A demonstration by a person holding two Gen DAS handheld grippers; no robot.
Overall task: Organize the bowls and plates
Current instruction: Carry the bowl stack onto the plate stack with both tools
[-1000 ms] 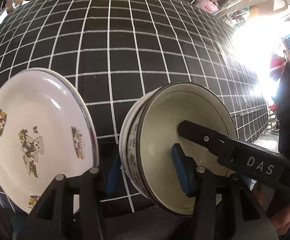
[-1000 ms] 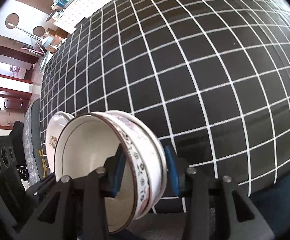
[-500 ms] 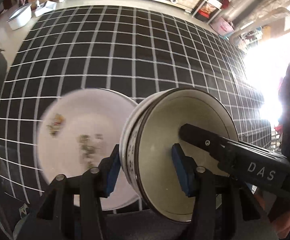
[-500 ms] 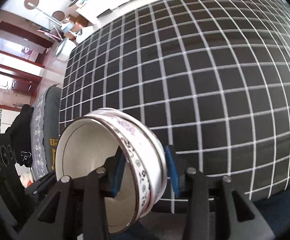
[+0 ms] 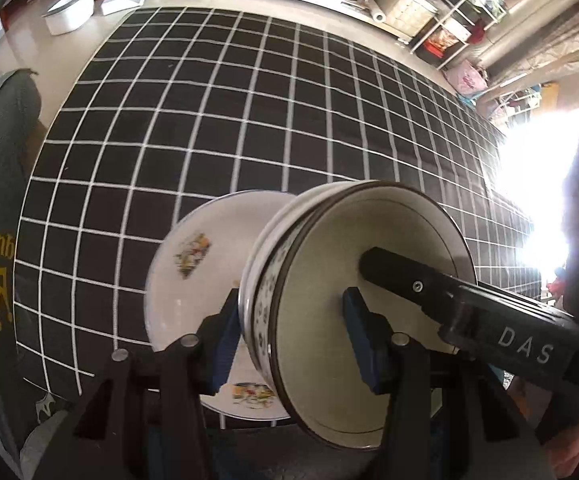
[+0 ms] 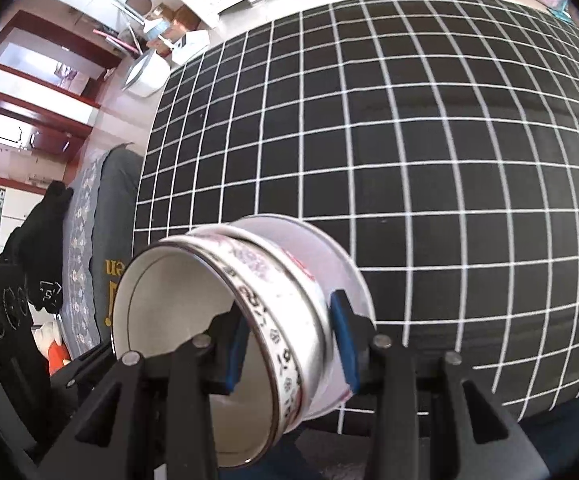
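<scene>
Stacked bowls [image 5: 329, 280] pinched at opposite rims between left tool [image 5: 289, 332] and right tool [image 6: 289, 344], above plate [image 5: 193, 276].

Hard daylight floods in past the right edge of the checked cloth [image 5: 249, 128] in my left view, blowing that side out to pure white glare. My right view is evenly bright, without glare. The plate [image 5: 193, 264] lying on the cloth is smeared with motion blur, its printed pictures soft. Both fisheyes bend the cloth's grid lines outward, and the corners vignette to black.
</scene>
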